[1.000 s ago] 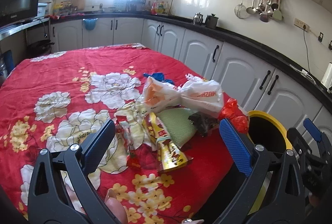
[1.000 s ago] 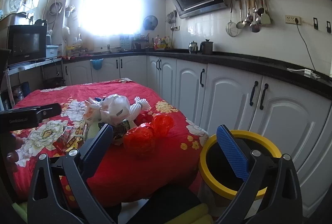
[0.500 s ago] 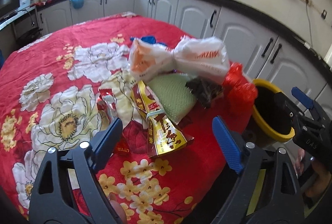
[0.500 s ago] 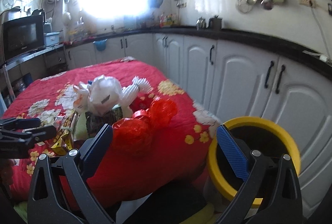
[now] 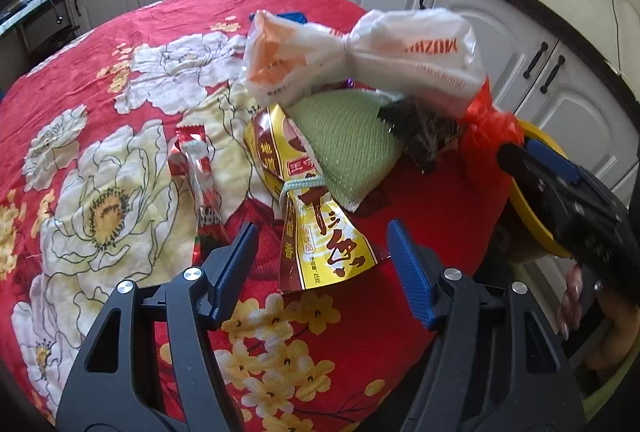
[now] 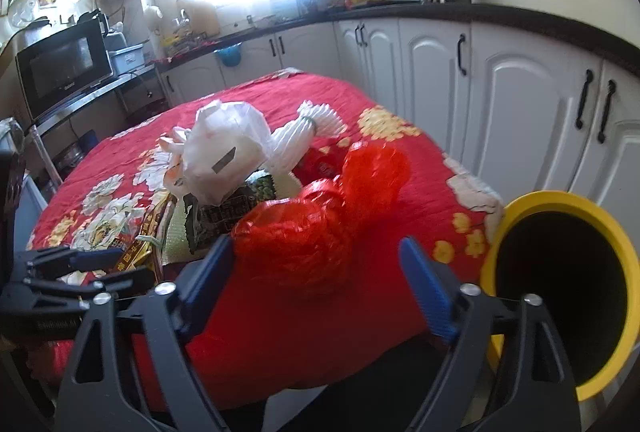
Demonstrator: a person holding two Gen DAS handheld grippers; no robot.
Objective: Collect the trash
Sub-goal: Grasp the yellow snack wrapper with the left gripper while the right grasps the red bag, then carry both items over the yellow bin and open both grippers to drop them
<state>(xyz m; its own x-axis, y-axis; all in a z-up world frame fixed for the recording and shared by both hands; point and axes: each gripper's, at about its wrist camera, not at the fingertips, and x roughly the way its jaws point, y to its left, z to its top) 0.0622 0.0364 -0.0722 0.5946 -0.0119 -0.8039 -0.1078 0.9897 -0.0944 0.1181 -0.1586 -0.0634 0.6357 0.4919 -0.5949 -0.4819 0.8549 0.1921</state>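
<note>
On the red floral tablecloth (image 5: 120, 52) lies a heap of trash. My left gripper (image 5: 320, 232) hangs over a gold snack wrapper (image 5: 320, 252). Its jaws are closing, the wrapper's end is between them, and the pads are clear of it. Behind lie a red stick wrapper (image 5: 200, 172), a green pad (image 5: 344, 136), a dark packet (image 5: 420, 128) and a knotted white bag (image 5: 360, 60). My right gripper (image 6: 316, 244) straddles a crumpled red plastic bag (image 6: 312, 232) at the table's edge. Its jaws are also closing, without squeezing the bag. A yellow-rimmed bin (image 6: 560, 204) stands beside the table.
White cabinets (image 6: 520, 104) with a dark counter run behind the bin. A microwave (image 6: 64, 68) sits on a shelf at the far left. A hand (image 5: 576, 296) holds the right gripper's handle. The far half of the cloth holds only its flower print.
Both grippers have tipped downward and come closer to the trash. The left one's jaws have narrowed over the gold wrapper. The right one's jaws have narrowed around the red bag.
</note>
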